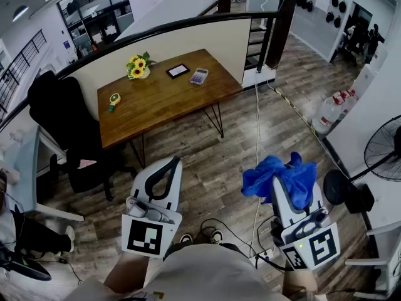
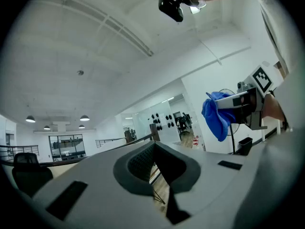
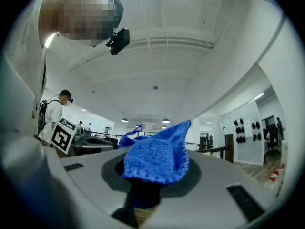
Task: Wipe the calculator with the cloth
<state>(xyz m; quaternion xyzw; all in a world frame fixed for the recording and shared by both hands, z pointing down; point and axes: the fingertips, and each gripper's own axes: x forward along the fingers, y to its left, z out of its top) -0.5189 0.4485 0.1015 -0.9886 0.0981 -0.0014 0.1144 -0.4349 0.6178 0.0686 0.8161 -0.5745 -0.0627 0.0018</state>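
The calculator (image 1: 198, 76) lies on the far right part of the brown wooden table (image 1: 163, 102), well away from both grippers. My right gripper (image 1: 280, 184) is shut on a blue cloth (image 1: 280, 176) that bunches up over its tip; in the right gripper view the blue cloth (image 3: 157, 157) fills the space at the jaws. My left gripper (image 1: 170, 162) is shut with nothing in it, held level over the wooden floor. In the left gripper view the left gripper (image 2: 153, 149) points at the room, with the cloth (image 2: 216, 114) at the right.
On the table also sit a pot of sunflowers (image 1: 138, 66), a dark tablet (image 1: 178, 71) and a yellow-green item (image 1: 113, 100). A black office chair (image 1: 66, 130) stands left of the table. A cable (image 1: 257, 143) runs across the floor. A fan (image 1: 383, 149) and water bottles (image 1: 328, 113) stand right.
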